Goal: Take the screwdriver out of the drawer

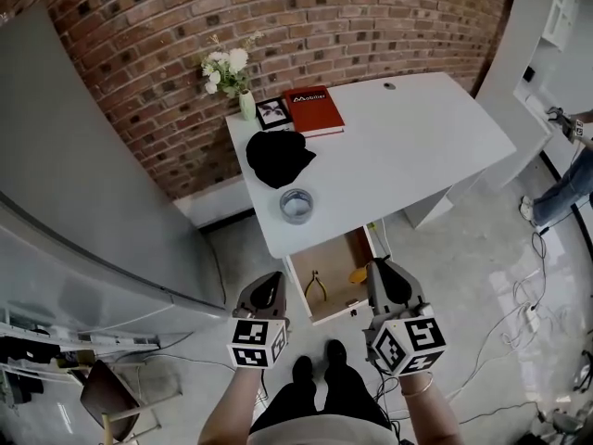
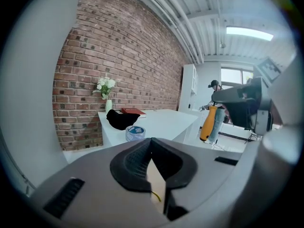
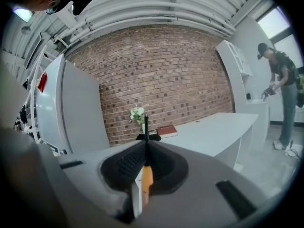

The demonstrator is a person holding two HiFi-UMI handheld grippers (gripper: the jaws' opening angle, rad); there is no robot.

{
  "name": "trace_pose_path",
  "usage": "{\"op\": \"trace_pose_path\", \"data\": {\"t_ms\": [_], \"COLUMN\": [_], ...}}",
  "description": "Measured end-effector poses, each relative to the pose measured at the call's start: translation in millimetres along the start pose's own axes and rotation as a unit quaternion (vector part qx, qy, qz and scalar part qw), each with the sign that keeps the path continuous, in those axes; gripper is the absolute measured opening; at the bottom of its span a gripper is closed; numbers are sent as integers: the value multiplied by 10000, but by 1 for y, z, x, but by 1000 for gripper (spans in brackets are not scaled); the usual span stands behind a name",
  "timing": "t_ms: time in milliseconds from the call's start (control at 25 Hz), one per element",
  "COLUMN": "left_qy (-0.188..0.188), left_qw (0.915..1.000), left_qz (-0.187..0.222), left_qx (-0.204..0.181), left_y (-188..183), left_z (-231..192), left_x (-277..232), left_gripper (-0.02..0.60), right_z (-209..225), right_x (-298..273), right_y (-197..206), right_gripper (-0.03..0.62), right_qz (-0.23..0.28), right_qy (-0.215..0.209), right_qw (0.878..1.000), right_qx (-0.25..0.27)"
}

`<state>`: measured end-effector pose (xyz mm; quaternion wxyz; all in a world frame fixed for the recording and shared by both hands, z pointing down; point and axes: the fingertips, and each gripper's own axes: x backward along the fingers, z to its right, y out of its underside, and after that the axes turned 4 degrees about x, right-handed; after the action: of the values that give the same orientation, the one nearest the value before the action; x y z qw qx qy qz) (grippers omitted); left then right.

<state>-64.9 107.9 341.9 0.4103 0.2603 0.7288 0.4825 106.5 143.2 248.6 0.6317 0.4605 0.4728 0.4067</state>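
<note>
**Item: screwdriver** (image 3: 147, 180). Orange handle, thin dark shaft.

**Location:** it is sitting between the jaws of the right tool (image 3: 146, 144), clear of the open drawer (image 1: 296, 286) and in the air in front of the white surface (image 1: 417, 137). In the left gripper view the orange handle (image 2: 207, 122) is hanging free with nothing under it.

**Right tool:** its jaws are pinching almost fully together on the handle. The shaft is sticking up past the jaw tips.

**Left tool** (image 2: 151, 141): its jaws are meeting at the tips and carrying nothing. It is hovering beside the drawer's left front corner.

**Handling, judged:**
- It is likely light and fully rigid, so it is not going to sag or crush.
- The weight is probably sitting in the handle.
- The handle's smooth plastic is looking somewhat slippery.
- The grip is narrow, so the piece is liable to pivot between the pads if swung quickly.

**Best hold, judged:** the thick middle of the handle, as it is being taken at present. The thin round shaft would be giving the pads little to bite on.

**Also present:** pliers (image 1: 317, 286) are lying in the drawer, and a roll of tape (image 1: 296, 204) is resting on the surface.
</note>
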Motion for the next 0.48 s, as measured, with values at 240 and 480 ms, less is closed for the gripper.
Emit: {"op": "trace_pose_path", "data": {"t_ms": [240, 480], "left_qy": [128, 213], "left_qw": [9999, 9997], "left_qz": [81, 103], "left_qx": [-48, -99], "left_y": [-10, -14], "left_z": [1, 0], "left_x": [4, 7], "left_gripper": [-8, -8], "right_z": [-3, -6], "right_x": [12, 18], "right_y": [-7, -12], "right_gripper": [14, 14], "right_qz": [71, 144], "right_qy": [125, 229], "right_qw": [9999, 9996], "right_qx": [92, 107]}}
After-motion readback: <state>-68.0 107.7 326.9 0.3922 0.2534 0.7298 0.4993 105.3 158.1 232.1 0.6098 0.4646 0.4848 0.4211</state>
